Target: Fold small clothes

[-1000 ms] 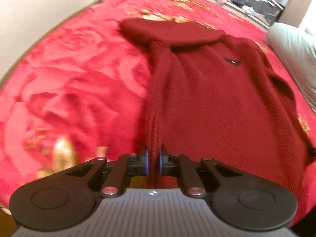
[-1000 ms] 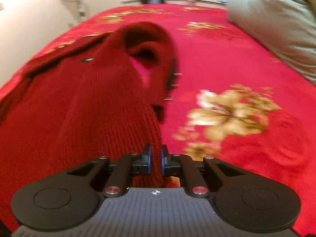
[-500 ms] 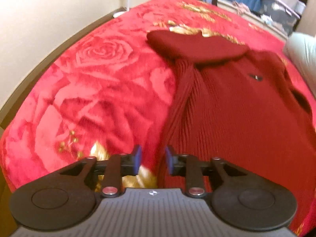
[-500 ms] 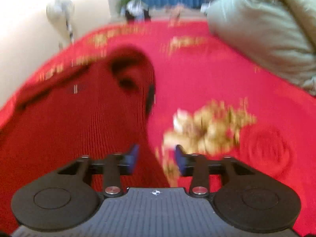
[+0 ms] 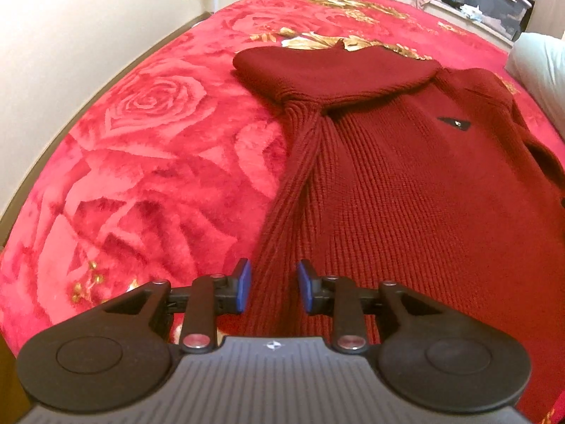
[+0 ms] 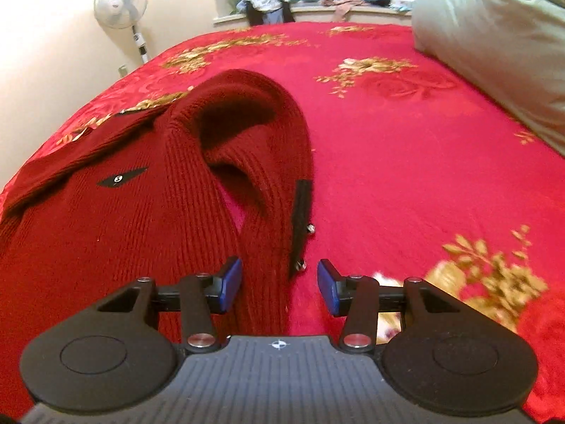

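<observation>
Ribbed maroon knit sweater [image 5: 406,183] on plush red blanket [image 5: 148,162], both tools wide, empty.

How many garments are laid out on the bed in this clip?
1: a dark red knit sweater lying flat on the red floral blanket, one sleeve folded across its far end. More clothes sit heaped on the distant windowsill, too small to count.

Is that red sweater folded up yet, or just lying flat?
Partly folded. The sweater lies mostly spread on the bed, with one sleeve folded across its top.
</observation>
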